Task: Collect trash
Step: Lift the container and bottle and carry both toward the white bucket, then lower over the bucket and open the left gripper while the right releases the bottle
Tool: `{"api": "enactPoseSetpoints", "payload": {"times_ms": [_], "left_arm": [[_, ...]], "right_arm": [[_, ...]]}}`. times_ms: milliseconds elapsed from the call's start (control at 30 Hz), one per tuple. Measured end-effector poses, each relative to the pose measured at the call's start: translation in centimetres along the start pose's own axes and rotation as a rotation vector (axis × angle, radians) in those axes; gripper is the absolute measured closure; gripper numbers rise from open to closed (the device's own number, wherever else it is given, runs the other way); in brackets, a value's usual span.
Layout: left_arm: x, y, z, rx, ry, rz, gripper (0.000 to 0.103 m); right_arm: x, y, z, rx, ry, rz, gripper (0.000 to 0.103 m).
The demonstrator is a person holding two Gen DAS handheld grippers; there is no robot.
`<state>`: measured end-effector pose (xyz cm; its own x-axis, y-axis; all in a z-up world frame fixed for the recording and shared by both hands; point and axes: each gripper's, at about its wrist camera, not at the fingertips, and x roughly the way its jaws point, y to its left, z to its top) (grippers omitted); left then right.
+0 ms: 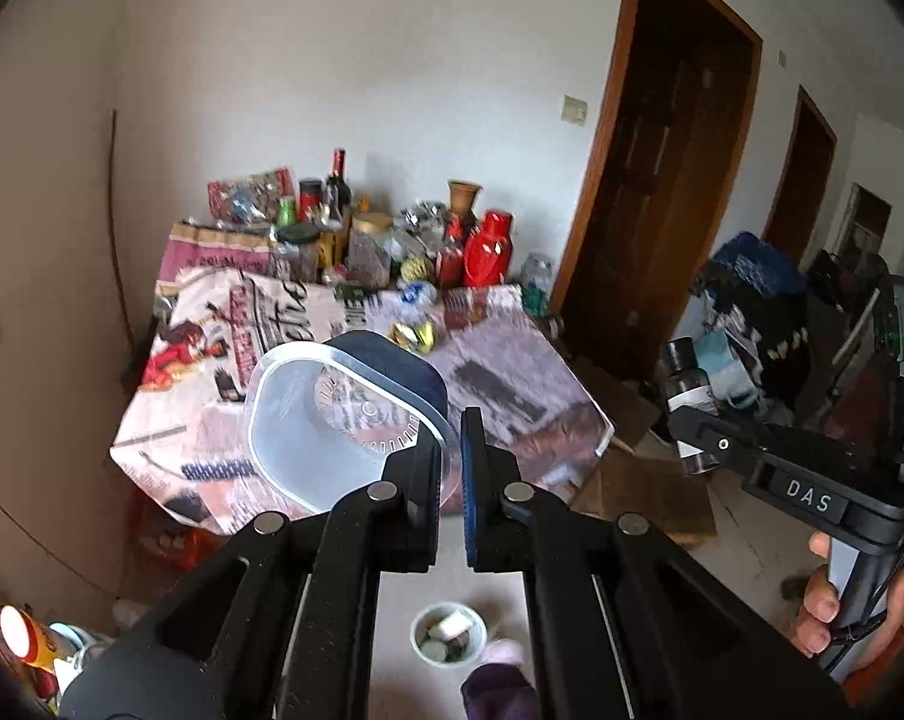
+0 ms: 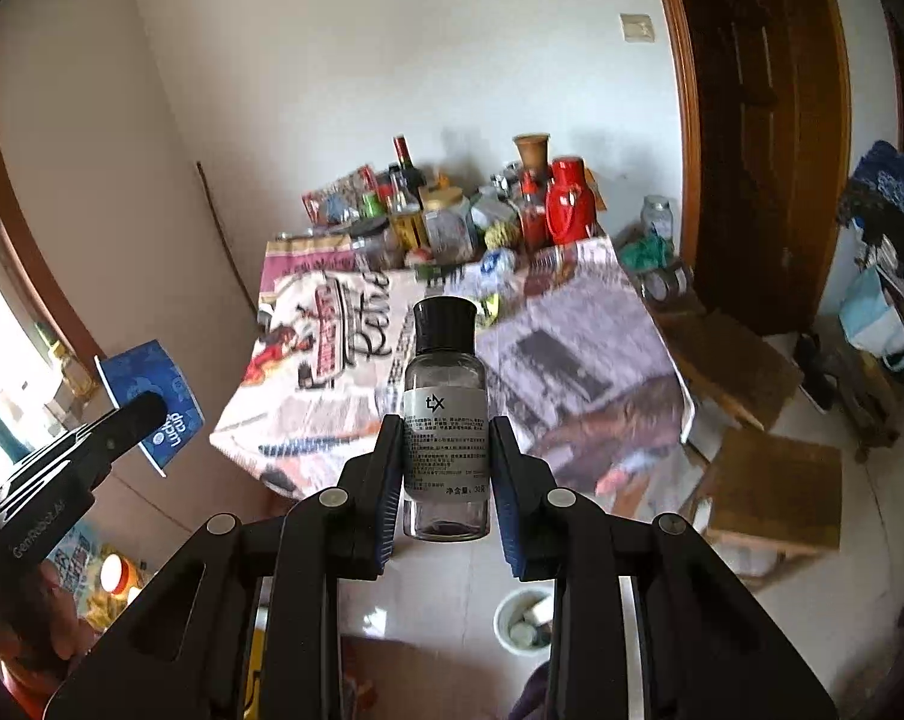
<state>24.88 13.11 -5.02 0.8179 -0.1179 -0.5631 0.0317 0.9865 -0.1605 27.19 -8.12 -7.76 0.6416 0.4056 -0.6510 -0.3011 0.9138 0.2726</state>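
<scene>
My left gripper (image 1: 452, 468) is shut on the rim of a clear plastic cup with a blue sleeve (image 1: 332, 414) and holds it tilted in the air, mouth toward the camera. In the right wrist view the same cup (image 2: 152, 396) shows at the left, pinched by the left gripper (image 2: 146, 408). My right gripper (image 2: 446, 456) is shut on a small clear bottle with a black cap and a white label (image 2: 446, 420), held upright. The bottle (image 1: 685, 396) also shows at the right of the left wrist view. A small white bin (image 1: 449, 633) with scraps in it stands on the floor below; it also shows in the right wrist view (image 2: 523, 621).
A table covered with newspaper (image 1: 511, 384) stands ahead against the wall, with jars, bottles and a red thermos (image 1: 487, 249) crowded at its back. Crumpled wrappers (image 1: 413, 336) lie near its middle. Cardboard pieces (image 2: 775, 486) lie on the floor to the right, beside a brown door (image 2: 763, 120).
</scene>
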Motion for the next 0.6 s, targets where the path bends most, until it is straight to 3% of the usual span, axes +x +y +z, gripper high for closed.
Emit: {"api": "enactPoseSetpoints", "payload": {"times_ms": [300, 600], "left_arm": [[1.9, -1.2, -3.0, -0.029, 0.095, -0.024, 0.098], [9.7, -2.6, -8.4, -0.095, 0.272, 0.012, 0.098]], "right_arm": [[1.0, -1.0, -3.0, -0.002, 0.099, -0.013, 0.078], [6.7, -5.3, -6.9, -0.002, 0.262, -0.013, 0.078]]}}
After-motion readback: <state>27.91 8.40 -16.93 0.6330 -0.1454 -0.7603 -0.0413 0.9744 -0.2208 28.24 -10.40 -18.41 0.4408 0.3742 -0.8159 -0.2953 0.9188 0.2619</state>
